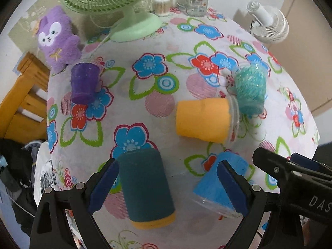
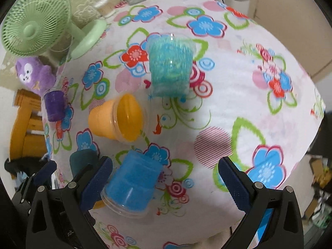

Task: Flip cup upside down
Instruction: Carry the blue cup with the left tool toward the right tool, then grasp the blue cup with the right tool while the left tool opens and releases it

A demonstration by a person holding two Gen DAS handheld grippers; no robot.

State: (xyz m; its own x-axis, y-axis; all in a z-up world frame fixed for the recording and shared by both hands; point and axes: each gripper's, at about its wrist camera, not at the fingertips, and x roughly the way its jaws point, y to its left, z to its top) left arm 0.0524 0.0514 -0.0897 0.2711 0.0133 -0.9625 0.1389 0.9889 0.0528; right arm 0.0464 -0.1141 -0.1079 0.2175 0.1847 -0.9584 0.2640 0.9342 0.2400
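Note:
Several cups sit on the floral tablecloth (image 1: 145, 108). A dark teal cup (image 1: 146, 188) with a yellow rim lies between the fingers of my open left gripper (image 1: 167, 184), untouched. A blue cup (image 1: 217, 188) lies on its side by the left gripper's right finger; it also shows in the right wrist view (image 2: 132, 184), just inside the left finger of my open right gripper (image 2: 166, 183). An orange cup (image 1: 204, 119) lies on its side, mouth toward the right camera (image 2: 118, 119). A turquoise cup (image 2: 170, 68) and a purple cup (image 1: 84, 82) stand apart.
A green desk fan (image 1: 116, 2), a purple plush toy (image 1: 57, 39), a glass jar mug (image 1: 195, 0) and a cotton-swab box (image 1: 160, 5) stand at the table's far side. A white fan (image 1: 269, 23) is behind the right edge. A wooden chair (image 1: 22, 101) is left of the table.

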